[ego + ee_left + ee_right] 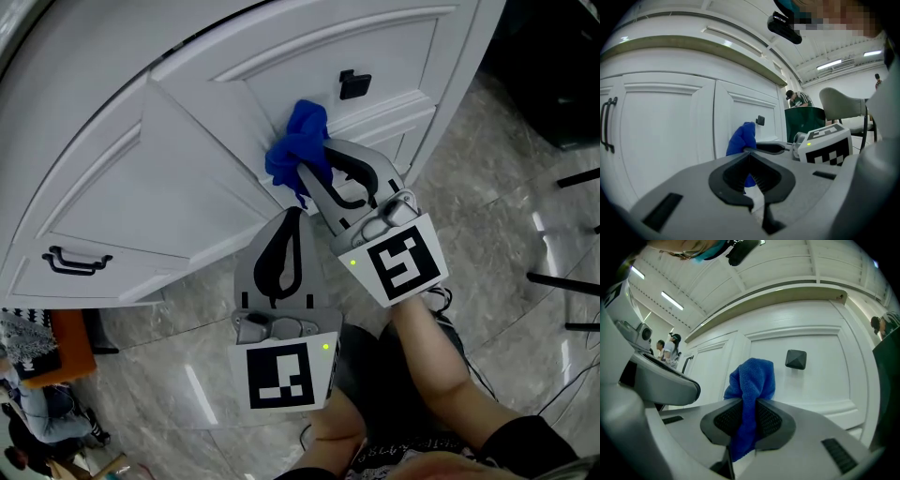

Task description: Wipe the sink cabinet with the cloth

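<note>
Head view: the right gripper [304, 172] reaches up and left to the sink cabinet [112, 178], and we see its jaws clenched on the blue cloth [298, 142]. The cloth sits bunched at the jaw tips, against the white front where two door panels meet, just below and left of the black knob [354, 84]. Its long axis follows the gripper's line, with the free end pointing up toward the knob. The left gripper [294, 216] sits lower, close beside the right one, its tip aimed at the cabinet but apart from the cloth. A black handle [73, 261] sits far left on another door, and there is grey marbled floor [497, 169] below. Left gripper view: the jaws are pressed together with nothing pinched (the blue seen past them is the cloth held by the other gripper). The cloth stands upright against the door, left of the knob. Right gripper view: the jaws are clamped on the cloth's middle. A short tail hangs back below the pads, and the bigger bunch rises forward to the door, rounded end up, left of the knob. We can't confirm from this view that it touches the panel.
</note>
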